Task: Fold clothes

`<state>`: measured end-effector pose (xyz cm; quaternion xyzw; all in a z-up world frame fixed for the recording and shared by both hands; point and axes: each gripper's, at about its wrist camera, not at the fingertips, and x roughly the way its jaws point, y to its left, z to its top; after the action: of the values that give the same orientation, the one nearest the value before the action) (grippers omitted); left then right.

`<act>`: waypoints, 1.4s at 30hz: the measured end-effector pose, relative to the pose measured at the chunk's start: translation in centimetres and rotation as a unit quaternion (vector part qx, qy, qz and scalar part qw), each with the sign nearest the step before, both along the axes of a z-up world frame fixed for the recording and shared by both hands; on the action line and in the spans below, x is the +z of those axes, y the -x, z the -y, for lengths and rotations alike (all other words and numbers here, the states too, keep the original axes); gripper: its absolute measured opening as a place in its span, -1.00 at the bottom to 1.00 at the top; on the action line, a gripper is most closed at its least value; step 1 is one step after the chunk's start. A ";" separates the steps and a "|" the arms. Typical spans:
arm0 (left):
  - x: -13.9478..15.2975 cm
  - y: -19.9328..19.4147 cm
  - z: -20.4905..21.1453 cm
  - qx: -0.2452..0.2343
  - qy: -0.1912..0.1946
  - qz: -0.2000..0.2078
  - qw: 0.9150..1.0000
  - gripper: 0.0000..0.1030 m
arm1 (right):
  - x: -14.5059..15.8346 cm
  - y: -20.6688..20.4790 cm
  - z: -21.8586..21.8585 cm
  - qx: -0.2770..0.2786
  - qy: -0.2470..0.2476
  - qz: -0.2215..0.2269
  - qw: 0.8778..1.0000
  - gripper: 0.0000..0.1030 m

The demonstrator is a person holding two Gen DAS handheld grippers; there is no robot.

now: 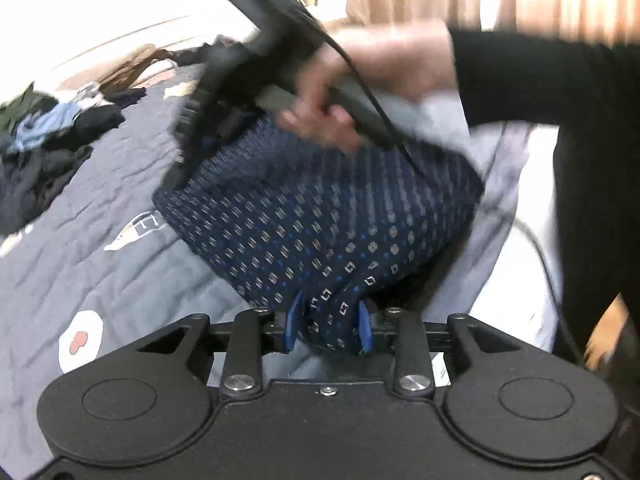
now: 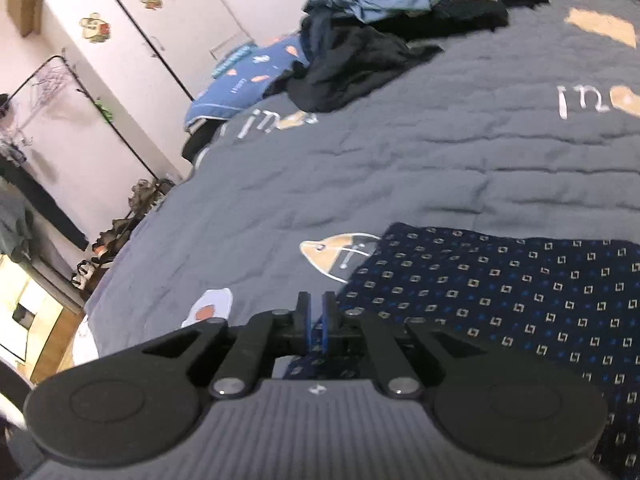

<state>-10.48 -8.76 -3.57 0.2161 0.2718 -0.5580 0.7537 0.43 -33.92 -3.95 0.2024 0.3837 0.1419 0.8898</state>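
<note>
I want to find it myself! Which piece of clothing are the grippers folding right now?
Look at the big grey quilt covering the bed, then its near edge, away from the heap of loose clothes. There lies the navy garment, and only it carries rows of tiny pale squares and blue dots.

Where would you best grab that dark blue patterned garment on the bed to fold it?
By its corners, from the near edge. The dark blue patterned garment lies flat on the grey quilt, so pinched corners lift cleanly; the left gripper and right gripper already pinch it there.
</note>
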 end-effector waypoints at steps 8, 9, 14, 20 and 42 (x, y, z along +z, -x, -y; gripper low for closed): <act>1.9 -6.4 -2.6 0.142 0.101 -0.070 0.982 0.00 | 1.4 2.6 -0.6 -0.001 0.016 0.020 1.000 -0.28; 1.8 -7.4 -2.7 0.162 0.111 -0.081 0.977 0.00 | 1.5 3.1 -0.5 -0.002 0.016 0.022 1.000 -0.26; 1.2 -12.3 -2.8 0.250 0.153 -0.154 0.943 0.00 | 1.8 5.2 -0.6 -0.001 0.026 0.019 0.999 -0.18; 0.2 -15.2 -0.5 0.252 0.145 -0.198 0.936 0.00 | 2.0 8.3 -2.4 0.005 0.023 0.026 0.999 -0.15; -6.4 -23.0 6.2 0.285 0.127 -0.338 0.888 -0.17 | -1.0 14.2 -7.9 0.092 0.128 0.050 0.986 -0.13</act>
<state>12.55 -14.96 -9.96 -0.1696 0.4870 -0.3878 0.7640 -13.76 -26.05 -4.99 0.0436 0.3703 0.1832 0.9096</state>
